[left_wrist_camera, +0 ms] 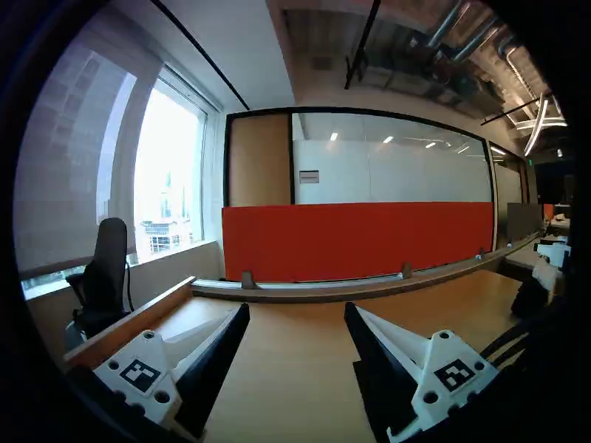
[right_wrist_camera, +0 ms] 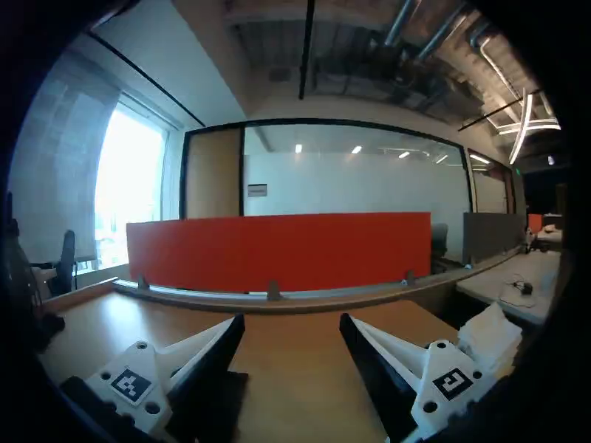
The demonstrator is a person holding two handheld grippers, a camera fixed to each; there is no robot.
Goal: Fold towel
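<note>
Open desktop, red divider beyond

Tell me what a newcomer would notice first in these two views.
The red partition panel along the far edge of the wooden desk dominates both views, with a bright window to its left. In the foreground, the left gripper and right gripper both stand open over the desk. A white stack, possibly folded towels, sits at the right edge of the right gripper view.

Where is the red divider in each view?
Left gripper view: the red divider sits mid-frame, running from centre-left to the right, behind the desk.
Right gripper view: the red divider sits mid-frame, shifted left, behind the desk.
Shared landmark: the black chair at far left.
</note>
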